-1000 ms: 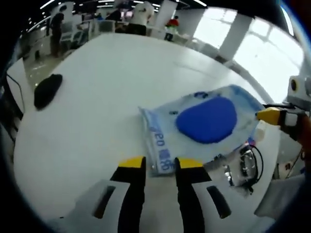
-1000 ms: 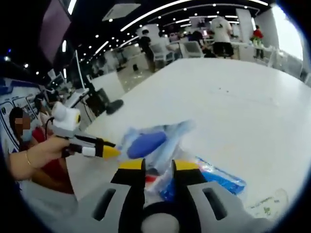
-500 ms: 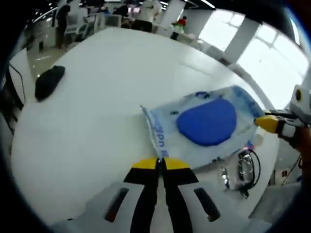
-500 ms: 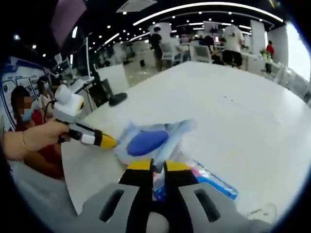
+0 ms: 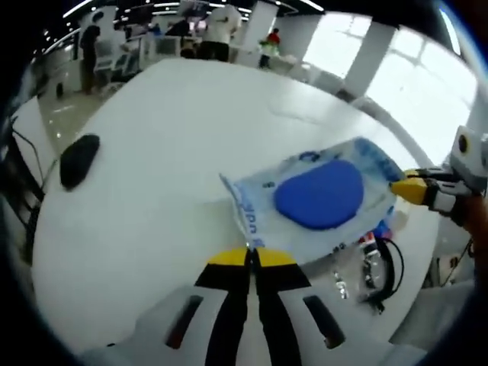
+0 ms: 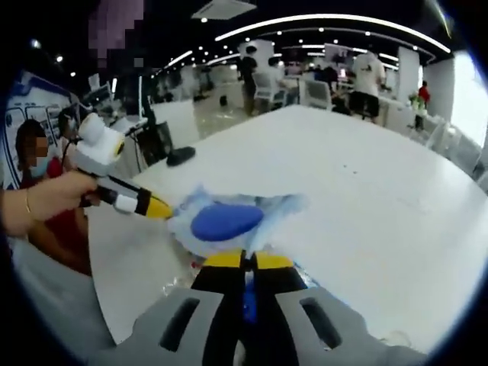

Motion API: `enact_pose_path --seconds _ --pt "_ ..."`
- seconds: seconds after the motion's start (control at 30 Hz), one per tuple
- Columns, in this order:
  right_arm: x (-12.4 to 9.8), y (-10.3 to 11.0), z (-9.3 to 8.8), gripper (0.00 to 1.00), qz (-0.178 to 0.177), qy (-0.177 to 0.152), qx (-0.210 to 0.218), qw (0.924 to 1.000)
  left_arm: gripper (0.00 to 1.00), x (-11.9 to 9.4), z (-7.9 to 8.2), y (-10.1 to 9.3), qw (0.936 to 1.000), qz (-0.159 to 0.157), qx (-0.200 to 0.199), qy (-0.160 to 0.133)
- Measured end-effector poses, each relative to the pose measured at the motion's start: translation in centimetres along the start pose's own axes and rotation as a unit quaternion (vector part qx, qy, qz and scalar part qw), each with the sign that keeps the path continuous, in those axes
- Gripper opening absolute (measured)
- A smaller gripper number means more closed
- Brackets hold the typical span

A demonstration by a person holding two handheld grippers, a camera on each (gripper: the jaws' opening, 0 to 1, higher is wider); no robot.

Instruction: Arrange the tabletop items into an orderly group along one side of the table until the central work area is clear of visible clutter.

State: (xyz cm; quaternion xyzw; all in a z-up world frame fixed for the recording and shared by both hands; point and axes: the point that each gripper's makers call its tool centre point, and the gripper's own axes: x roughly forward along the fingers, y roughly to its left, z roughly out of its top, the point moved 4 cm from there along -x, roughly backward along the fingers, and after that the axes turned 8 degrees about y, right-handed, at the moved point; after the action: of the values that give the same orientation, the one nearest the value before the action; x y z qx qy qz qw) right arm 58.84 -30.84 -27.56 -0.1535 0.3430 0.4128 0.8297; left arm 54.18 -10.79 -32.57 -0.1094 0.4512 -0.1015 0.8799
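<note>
Both grippers, the left gripper (image 5: 249,258) and the right gripper (image 6: 243,260), were clamped on opposite edges of the plastic bag (image 5: 316,200), apparently so it could be carried across the white table (image 5: 168,137) to the side.

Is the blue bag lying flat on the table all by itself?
No, both grippers, the left gripper and the right gripper, pinch opposite edges of the blue bag.

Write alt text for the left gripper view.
The left gripper is shut on the near edge of a clear plastic bag with a blue oval inside, and the right gripper pinches the bag's far corner. Both hold it over a white table; a black mouse lies at left.
</note>
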Motion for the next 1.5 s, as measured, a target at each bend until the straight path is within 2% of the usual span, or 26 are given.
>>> enact_pose_path --seconds 0.17,0.37,0.73,1.07,1.5 --pt "-0.7 -0.9 0.1 0.02 -0.013 -0.004 0.000 0.9999 0.00 -0.3 1.1 -0.7 0.9999 -0.006 0.011 -0.012" --pt "-1.6 -2.1 0.3 0.01 -0.037 -0.015 -0.001 0.9992 0.00 0.0 2.2 -1.6 0.9996 -0.016 0.005 -0.022" --pt "-3.1 -5.2 0.7 0.01 -0.071 -0.037 0.020 0.9966 0.00 0.6 4.8 -4.6 0.9982 -0.027 0.030 -0.044" --pt "-3.9 -8.0 0.5 0.01 -0.089 -0.048 0.048 0.9937 0.00 1.8 7.1 -6.6 0.9970 -0.039 0.040 -0.053" --pt "-3.9 -11.1 0.0 0.01 -0.107 -0.055 0.074 0.9900 0.00 4.2 9.4 -7.8 0.9962 -0.060 0.034 -0.054"
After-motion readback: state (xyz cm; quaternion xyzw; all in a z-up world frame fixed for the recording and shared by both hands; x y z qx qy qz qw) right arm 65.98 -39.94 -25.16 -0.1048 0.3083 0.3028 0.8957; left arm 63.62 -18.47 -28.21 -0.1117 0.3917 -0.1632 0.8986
